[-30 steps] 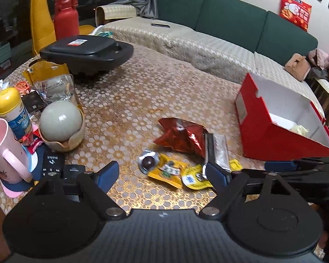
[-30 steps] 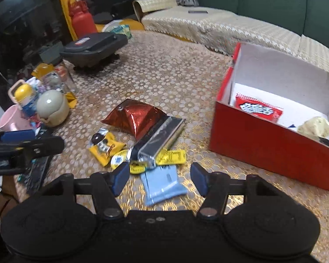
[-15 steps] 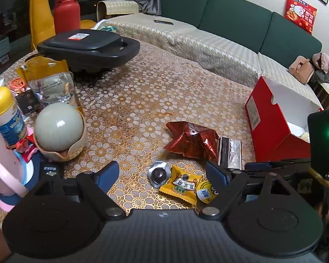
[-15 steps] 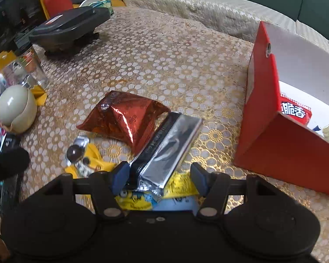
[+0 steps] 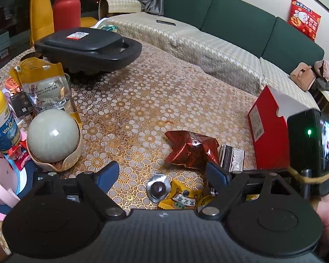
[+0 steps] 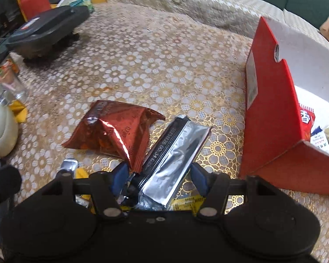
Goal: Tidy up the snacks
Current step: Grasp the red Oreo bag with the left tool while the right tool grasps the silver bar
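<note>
Now my right hand-held gripper (image 6: 159, 178) is tipped steeply down over the snack pile, its jaws part-way open and straddling the near end of the silver foil packet (image 6: 175, 153); the pads do not look pressed against it yet, so nothing is gripped. That packet lies flat on the desk (image 6: 142, 65), partly over the red foil bag (image 6: 111, 131) and some yellow wrappers, just beside the red box (image 6: 272, 118), where a few snacks already sit. I judge the box is the collecting place, which is why I approach from this side. My left hand-held gripper (image 5: 162, 172) hangs wide and empty above the small foil-wrapped sweet (image 5: 158, 189) and yellow packet (image 5: 182, 197), ready for those next.
</note>
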Demonstrator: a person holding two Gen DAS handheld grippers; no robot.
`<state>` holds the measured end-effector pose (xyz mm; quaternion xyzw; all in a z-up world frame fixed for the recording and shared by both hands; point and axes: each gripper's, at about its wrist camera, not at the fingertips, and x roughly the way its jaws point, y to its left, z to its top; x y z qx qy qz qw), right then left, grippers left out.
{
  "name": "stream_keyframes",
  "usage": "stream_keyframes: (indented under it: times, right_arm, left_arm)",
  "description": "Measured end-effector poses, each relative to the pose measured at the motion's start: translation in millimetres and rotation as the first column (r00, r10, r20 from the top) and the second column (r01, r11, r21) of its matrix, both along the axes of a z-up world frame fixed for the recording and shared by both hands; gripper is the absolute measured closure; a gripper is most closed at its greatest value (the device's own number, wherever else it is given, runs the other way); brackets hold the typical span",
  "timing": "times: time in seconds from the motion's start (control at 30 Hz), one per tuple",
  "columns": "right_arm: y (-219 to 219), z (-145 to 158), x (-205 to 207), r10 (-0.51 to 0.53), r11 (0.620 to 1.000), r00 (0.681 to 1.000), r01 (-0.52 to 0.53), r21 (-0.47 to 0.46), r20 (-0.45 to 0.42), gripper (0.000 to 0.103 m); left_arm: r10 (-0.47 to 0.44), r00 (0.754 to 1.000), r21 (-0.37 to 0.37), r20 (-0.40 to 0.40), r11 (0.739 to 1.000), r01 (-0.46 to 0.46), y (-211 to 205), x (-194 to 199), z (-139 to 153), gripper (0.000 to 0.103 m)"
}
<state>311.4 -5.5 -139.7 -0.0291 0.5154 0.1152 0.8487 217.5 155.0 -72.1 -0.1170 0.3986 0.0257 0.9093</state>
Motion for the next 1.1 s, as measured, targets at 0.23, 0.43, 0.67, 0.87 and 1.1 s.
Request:
stream_keyframes:
  times: [0.23, 0.43, 0.67, 0.87, 1.1]
  right_arm:
    - [-2, 0, -7, 0.055, 0.999, 0.998, -0.055, 0.000, 0.034, 0.046]
    - [-21, 5, -10, 0.068, 0.995, 0.996, -0.072, 0.069, 0.052, 0.059]
    - [-31, 6, -13, 0.083, 0.990, 0.995, -0.088, 0.107, 0.054, 0.061]
    - [-35, 7, -13, 0.083, 0.987, 0.995, -0.090, 0.130, 0.057, 0.061]
    - [-38, 8, -14, 0.080, 0.986, 0.995, -0.089, 0.142, 0.065, 0.062]
  left_arm:
    - [-0.028, 1.000, -0.001, -0.013, 1.000, 0.028, -1, 22, -2, 0.017]
    - [-0.097, 0.993, 0.001, -0.070, 0.995, 0.098, -19, 60, -8, 0.017]
    - [-0.094, 0.976, -0.049, -0.196, 0.995, 0.086, -39, 110, -30, 0.017]
    - [-0.044, 0.963, -0.013, -0.265, 0.999, 0.042, -46, 127, -48, 0.018]
    - [-0.032, 0.966, -0.029, -0.255, 0.999, 0.025, -41, 124, -52, 0.043]
